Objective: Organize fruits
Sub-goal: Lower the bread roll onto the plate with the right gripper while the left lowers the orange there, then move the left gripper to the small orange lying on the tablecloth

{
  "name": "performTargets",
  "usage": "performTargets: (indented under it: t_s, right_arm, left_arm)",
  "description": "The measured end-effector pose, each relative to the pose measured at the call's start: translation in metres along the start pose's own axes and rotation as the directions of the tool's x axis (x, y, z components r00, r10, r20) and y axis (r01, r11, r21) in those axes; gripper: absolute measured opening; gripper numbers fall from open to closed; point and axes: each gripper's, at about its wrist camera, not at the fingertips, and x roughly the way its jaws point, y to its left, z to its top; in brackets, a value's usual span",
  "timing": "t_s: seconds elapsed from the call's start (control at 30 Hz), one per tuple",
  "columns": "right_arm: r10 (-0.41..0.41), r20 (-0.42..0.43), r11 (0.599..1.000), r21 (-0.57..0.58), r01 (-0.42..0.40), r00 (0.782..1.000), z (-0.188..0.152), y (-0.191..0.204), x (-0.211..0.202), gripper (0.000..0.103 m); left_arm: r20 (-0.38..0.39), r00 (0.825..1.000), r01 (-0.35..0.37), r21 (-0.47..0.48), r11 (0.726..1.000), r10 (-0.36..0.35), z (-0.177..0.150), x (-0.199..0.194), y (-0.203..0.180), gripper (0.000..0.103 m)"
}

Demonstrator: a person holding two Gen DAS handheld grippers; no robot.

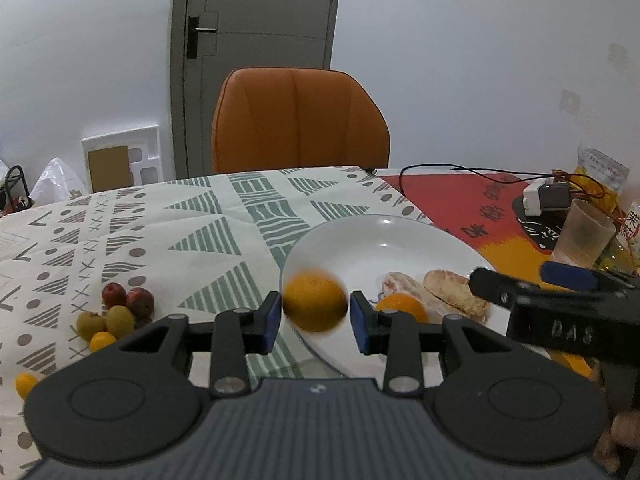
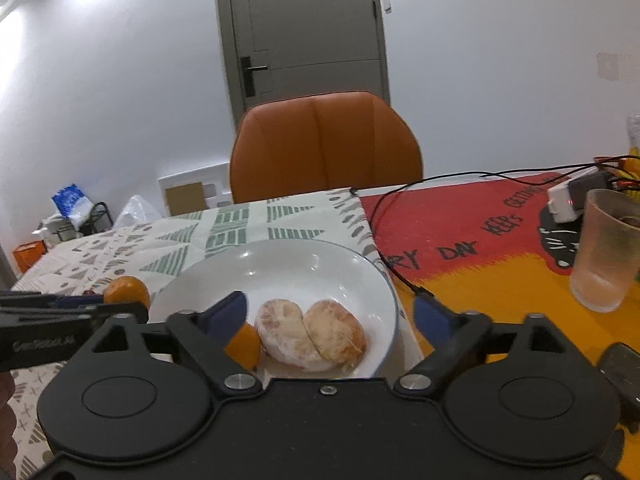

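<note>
Blue rubbery pads are lining the black plastic fingers of the left gripper [image 1: 315, 312], and between them a round orange [image 1: 315, 303] is showing motion-blurred; slim gaps are showing on both sides of it, so the jaws are standing spread and not pinching the fruit. It is sitting at the near left rim of a glossy white plate [image 1: 360, 240], and whether it is touching the rim cannot be told. On that shallow round plate two pale, peeled citrus halves [image 2: 310, 334] are lying side by side and touching, their surface dull and pithy, with a smooth smaller orange [image 2: 245, 344] just to their left. The right gripper [image 2: 328, 312] is hovering over the near edge of the plate with its fingers splayed wide and nothing between them. Left of the plate, on a quilted tablecloth [image 1: 160, 232] printed with green striped triangles, a small cluster of fruit [image 1: 114, 312] is lying: two dark red ones, two olive-green ones and a little orange one, all touching or nearly so. Right of the plate a red and yellow mat [image 2: 480, 256] is covering the table, bearing a frosted plastic cup [image 2: 606, 250] and a thin black cable [image 2: 384, 220]. Behind the table an orange padded chair [image 1: 300, 120] is standing.
</note>
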Motion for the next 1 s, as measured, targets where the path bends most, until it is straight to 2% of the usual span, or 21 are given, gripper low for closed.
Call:
performTargets:
  t_s: [0.13, 0.3, 0.5, 0.87, 1.0]
  right_arm:
    - [-0.032, 0.004, 0.999, -0.039, 0.032, 0.999, -0.006, 0.008, -0.003, 0.098]
    - [-0.079, 0.029, 0.995, -0.056, 0.080, 0.996, -0.011, 0.010, -0.007, 0.103]
    - [-0.123, 0.072, 0.983, -0.129, 0.131, 0.990, -0.015, 0.019, -0.017, 0.103]
    - [-0.110, 0.044, 0.989, -0.098, 0.114, 0.993, -0.023, 0.018, -0.019, 0.103]
    - [-0.106, 0.058, 0.989, -0.099, 0.111, 0.993, -0.024, 0.022, -0.023, 0.103]
  left_arm:
    - [-0.012, 1.000, -0.012, 0.017, 1.000, 0.012, -0.003, -0.003, 0.000, 0.050]
    - [-0.010, 0.999, -0.046, 0.002, 0.999, 0.046, -0.006, -0.011, 0.011, 0.052]
    - [-0.007, 0.997, -0.077, -0.014, 0.997, 0.077, -0.008, -0.020, 0.025, 0.053]
    - [-0.001, 0.994, -0.106, -0.036, 0.994, 0.106, -0.018, -0.037, 0.044, 0.053]
    - [0.007, 0.992, -0.125, -0.053, 0.991, 0.125, -0.021, -0.046, 0.055, 0.053]
